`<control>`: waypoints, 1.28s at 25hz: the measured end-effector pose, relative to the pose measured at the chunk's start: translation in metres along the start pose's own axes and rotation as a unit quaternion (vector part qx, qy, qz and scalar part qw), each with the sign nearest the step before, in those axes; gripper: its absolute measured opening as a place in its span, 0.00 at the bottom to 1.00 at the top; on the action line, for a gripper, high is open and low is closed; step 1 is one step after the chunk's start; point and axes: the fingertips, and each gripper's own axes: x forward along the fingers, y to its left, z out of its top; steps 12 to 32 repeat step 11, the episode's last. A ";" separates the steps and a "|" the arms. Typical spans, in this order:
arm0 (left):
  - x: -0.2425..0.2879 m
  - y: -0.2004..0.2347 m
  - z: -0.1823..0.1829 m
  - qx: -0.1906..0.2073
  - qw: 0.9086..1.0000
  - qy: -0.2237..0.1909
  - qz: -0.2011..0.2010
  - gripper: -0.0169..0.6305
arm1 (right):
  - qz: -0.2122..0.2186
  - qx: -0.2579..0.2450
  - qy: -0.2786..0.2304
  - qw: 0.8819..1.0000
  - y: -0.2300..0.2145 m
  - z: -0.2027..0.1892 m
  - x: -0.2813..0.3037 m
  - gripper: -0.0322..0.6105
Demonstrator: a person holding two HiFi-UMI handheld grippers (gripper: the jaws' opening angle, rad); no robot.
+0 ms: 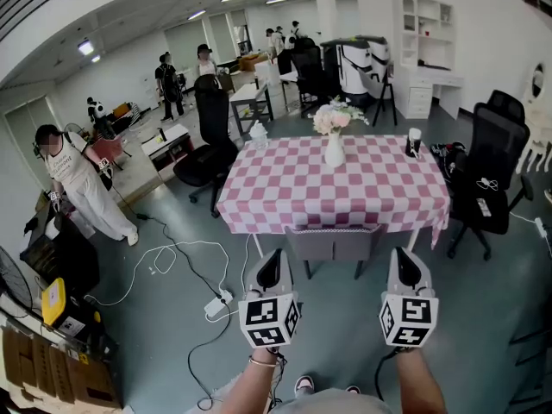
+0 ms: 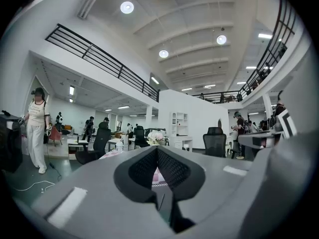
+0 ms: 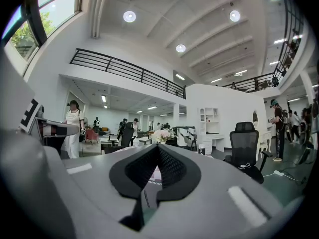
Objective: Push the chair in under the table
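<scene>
Nearest, both forearms reach forward. The left hand-held gripper (image 1: 271,267) and the right hand-held gripper (image 1: 407,267) are held level side by side above the floor (image 1: 345,335). Each has its jaws closed together with nothing between them, as the left gripper view (image 2: 158,156) and the right gripper view (image 3: 158,156) both show.

Just ahead of the tips, and between the two, stands the grey chair (image 1: 333,243). Neither gripper touches it. Its back faces the person and its seat sits partly under the near edge of the desk (image 1: 285,198).

The desk has a pink-and-white checked cloth, with a vase of flowers (image 1: 335,145) and a dark cup (image 1: 414,142) on it. Black office chairs (image 1: 493,175) stand beyond, on either side.
</scene>
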 end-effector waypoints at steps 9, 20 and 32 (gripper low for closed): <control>0.003 0.001 -0.007 0.002 1.000 0.009 0.001 0.03 | 0.005 0.004 0.006 1.000 0.002 -0.005 0.004 0.06; 0.005 0.000 -0.007 0.002 1.000 0.008 -0.002 0.03 | 0.006 0.003 0.007 1.000 0.003 -0.005 0.005 0.06; 0.005 0.000 -0.007 0.002 1.000 0.008 -0.002 0.03 | 0.006 0.003 0.007 1.000 0.003 -0.005 0.005 0.06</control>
